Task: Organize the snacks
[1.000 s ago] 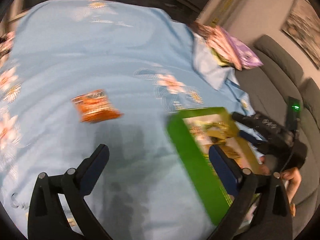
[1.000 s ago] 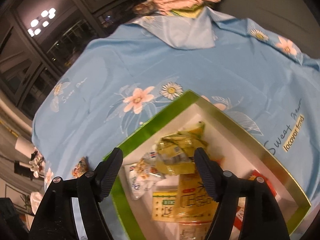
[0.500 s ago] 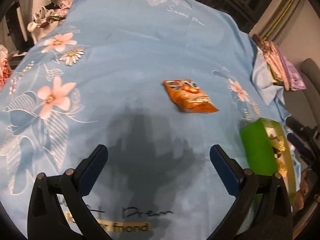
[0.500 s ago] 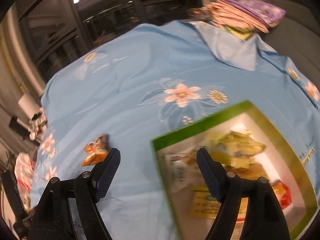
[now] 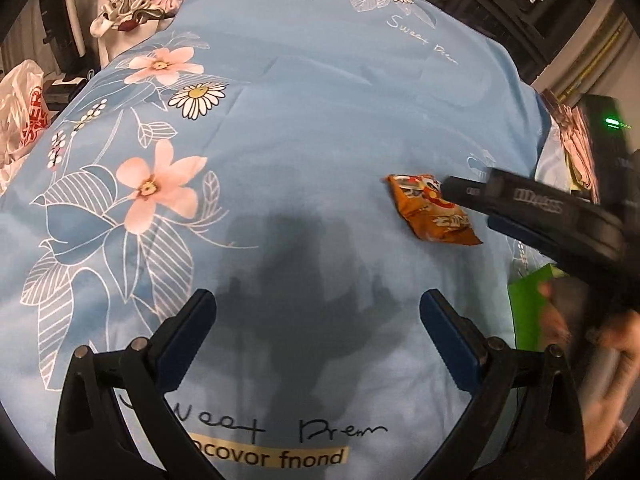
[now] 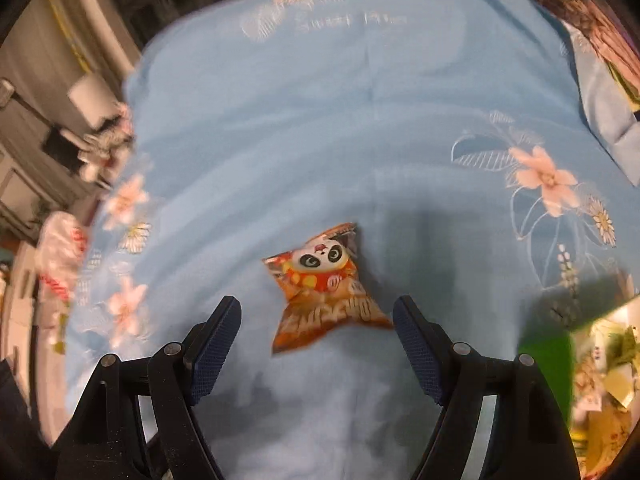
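1. The right gripper point(image 6: 316, 344) has swung away from the green box point(image 6: 548, 352) and now hangs over the orange packet point(image 6: 326, 292). Its fingers point(image 6: 216, 344) are wide apart, one on each side of the packet, holding nothing.
2. A second ago this gripper sat over the box full of snacks; so the packet looks like the next snack to be gathered in.
3. The packet lies flat on the blue cloth point(image 5: 300, 120), out in the open middle of the table, well apart from the cloth's far edge. The box stands nearer the right edge.
4. The left gripper point(image 5: 318, 320) has turned off the box too and hovers over bare cloth, fingers apart and empty.
5. From the left view, the right gripper point(image 5: 532, 208) crosses part of the packet point(image 5: 432, 216); whether it touches it is unclear through the blur.
6. Folded bags point(image 6: 612, 44) lie at the far right corner, clear of the work. Nothing blocks the way back to the box.
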Motion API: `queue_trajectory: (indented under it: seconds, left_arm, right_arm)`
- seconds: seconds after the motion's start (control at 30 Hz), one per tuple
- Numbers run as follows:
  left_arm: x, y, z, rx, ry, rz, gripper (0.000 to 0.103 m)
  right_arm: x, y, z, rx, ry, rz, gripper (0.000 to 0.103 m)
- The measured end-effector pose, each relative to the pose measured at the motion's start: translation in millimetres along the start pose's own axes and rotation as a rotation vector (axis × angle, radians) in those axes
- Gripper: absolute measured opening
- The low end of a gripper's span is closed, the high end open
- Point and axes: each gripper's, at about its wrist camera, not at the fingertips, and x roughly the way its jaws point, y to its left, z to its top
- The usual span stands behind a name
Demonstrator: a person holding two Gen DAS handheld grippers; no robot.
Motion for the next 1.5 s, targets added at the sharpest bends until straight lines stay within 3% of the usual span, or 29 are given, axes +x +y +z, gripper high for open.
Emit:
queue_trajectory:
  seconds: [0.27, 0.3, 0.4, 0.5, 0.77, 1.0, 1.1, 1.23, 1.4, 1.5]
  left_arm:
    - [-2, 5, 2, -0.013, 0.02, -0.018, 0.102]
    - [-1, 5, 2, -0.013, 0.028, -0.025, 0.102]
    - [-2, 4, 2, -0.01, 0.028, -0.037, 0.102]
    - [3, 5, 2, -0.012, 0.041, -0.028, 0.102]
    - [1, 6, -2, -0.024, 0.034, -0.006, 0.102]
    - [5, -8, -9, 0.042, 0.049, 0.0, 0.102]
    - [11, -12, -12, 0.055, 0.069, 0.013, 0.102]
    - [5, -20, -16, 0.084, 0.052, -0.013, 0.102]
    - [-2, -41, -29, 0.123, 0.088, -0.176, 0.099]
    - [-1, -50, -35, 0.131, 0.111, -0.216, 0.098]
  right_arm:
    - [42, 2, 2, -0.054, 0.057, -0.075, 0.079]
    - [44, 0, 0, -0.052, 0.061, -0.074, 0.074]
    - [48, -8, -6, -0.018, 0.087, -0.01, 0.06]
    - [37, -9, -14, -0.017, 0.071, -0.015, 0.051]
    - [-29, -29, -74, 0.062, 0.096, 0.108, 0.05]
    - [-33, -36, -117, 0.09, 0.216, 0.203, 0.05]
    - [-37, -46, -111, 0.126, 0.193, 0.196, 0.053]
    - [-61, -57, -109, 0.14, 0.096, 0.216, 0.068]
    - [-77, -79, -109, 0.22, 0.014, 0.271, 0.068]
    - [-80, -90, -110, 0.255, -0.001, 0.324, 0.068]
